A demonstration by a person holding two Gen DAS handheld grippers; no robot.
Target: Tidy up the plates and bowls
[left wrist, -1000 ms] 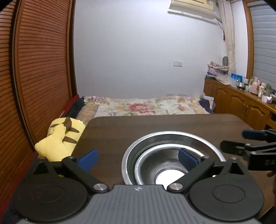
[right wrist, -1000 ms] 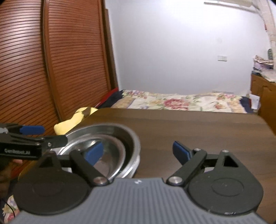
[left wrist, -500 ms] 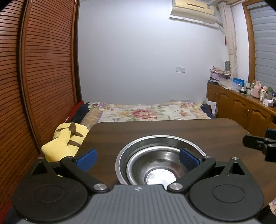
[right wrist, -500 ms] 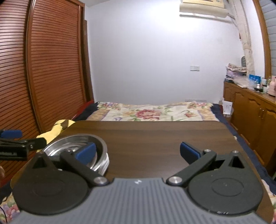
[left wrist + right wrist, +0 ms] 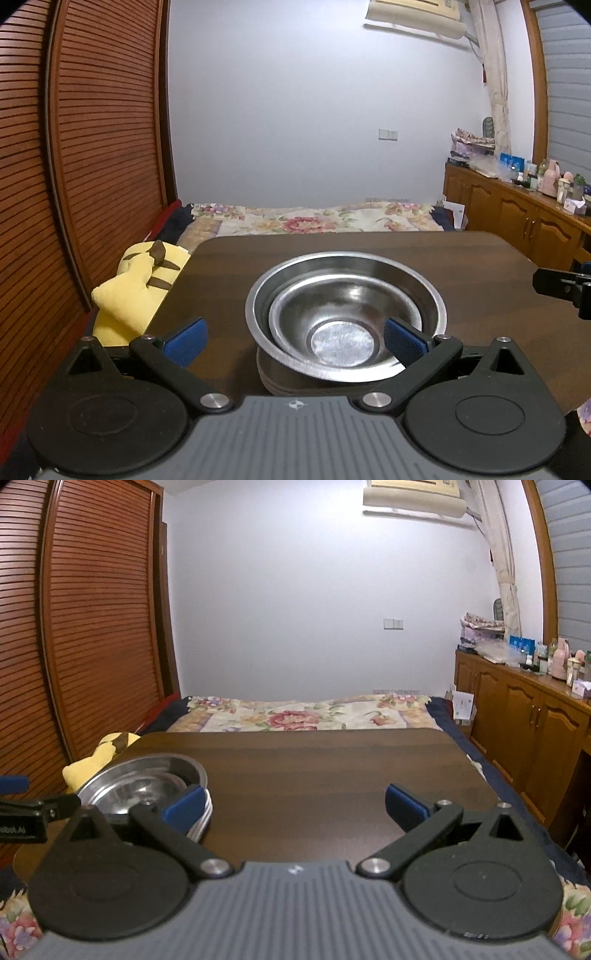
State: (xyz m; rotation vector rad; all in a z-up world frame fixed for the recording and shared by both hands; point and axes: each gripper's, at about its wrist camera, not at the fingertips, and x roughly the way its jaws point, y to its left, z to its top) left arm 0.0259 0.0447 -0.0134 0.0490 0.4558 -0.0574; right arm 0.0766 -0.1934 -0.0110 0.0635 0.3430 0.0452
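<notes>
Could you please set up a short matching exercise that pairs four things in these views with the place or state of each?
Things:
1. small steel bowl
2. large steel bowl
3. yellow plush toy
4. right claw

Places or states:
A. beside the table's left edge, off the top
B. open over bare tabletop, nothing between its pads
C. nested inside another bowl
D. on a stack of plates, holding a smaller bowl

Pairs: 1-C, 2-D, 3-A, 4-B

A smaller bowl (image 5: 341, 325) sat nested in a larger bowl (image 5: 424, 295) on the table (image 5: 480, 266); a bed (image 5: 314, 219) lay behind.
</notes>
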